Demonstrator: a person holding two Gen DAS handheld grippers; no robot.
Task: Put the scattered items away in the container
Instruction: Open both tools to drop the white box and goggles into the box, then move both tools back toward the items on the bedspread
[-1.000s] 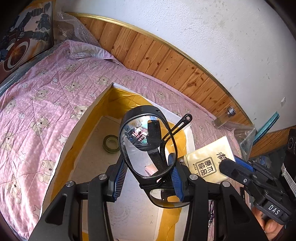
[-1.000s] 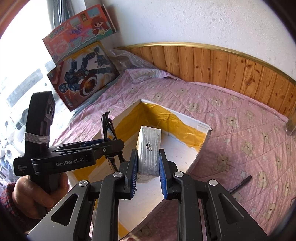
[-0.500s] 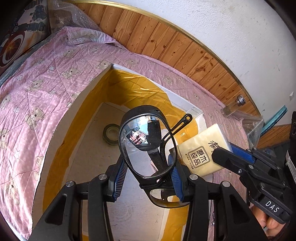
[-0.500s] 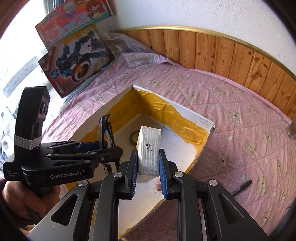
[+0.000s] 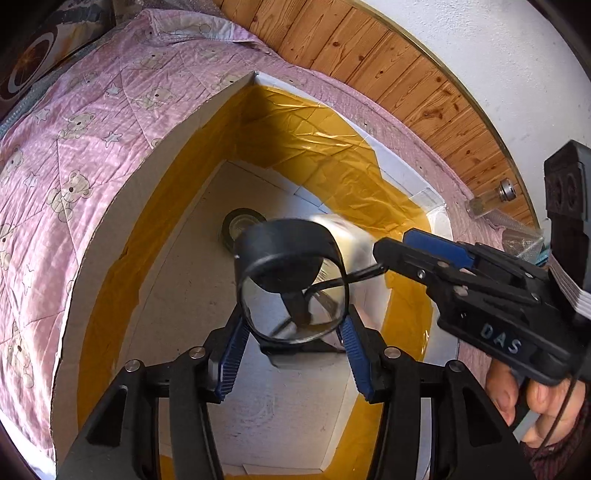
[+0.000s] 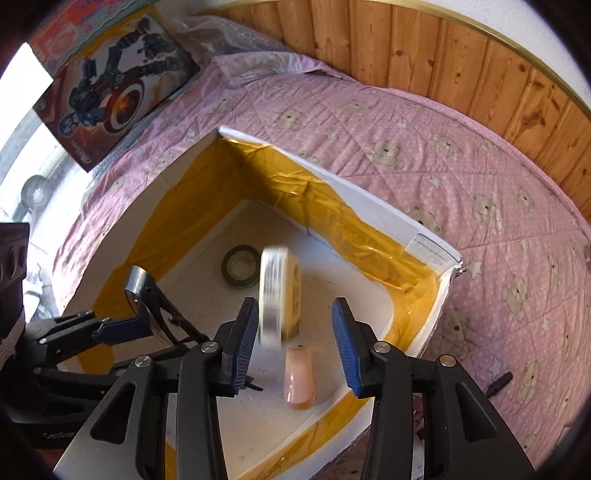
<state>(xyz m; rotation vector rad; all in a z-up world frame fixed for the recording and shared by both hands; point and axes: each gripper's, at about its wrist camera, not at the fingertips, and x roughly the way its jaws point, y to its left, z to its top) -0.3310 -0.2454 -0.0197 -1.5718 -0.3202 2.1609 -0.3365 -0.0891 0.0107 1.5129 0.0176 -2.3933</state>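
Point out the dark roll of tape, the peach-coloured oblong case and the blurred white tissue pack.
dark roll of tape (image 6: 241,264), right wrist view, on its hollow centre.
peach-coloured oblong case (image 6: 299,380), right wrist view, mid-body.
blurred white tissue pack (image 6: 277,295), right wrist view, on its side face.

wall (image 6: 554,22): white | panelling (image 6: 461,62): wood | window (image 6: 22,110): bright, probably daylight

Item count, both wrist views

Recorded: one box (image 6: 373,199), white with yellow lining, below both grippers; one tape roll (image 6: 241,265) ahead of the right gripper (image 6: 295,341); one tissue pack (image 6: 279,297), blurred, between its spread fingers; one peach case (image 6: 299,380) just beneath; one pair of glasses (image 5: 291,284) at the left gripper (image 5: 293,356); one black pen (image 6: 499,382) off to the right.
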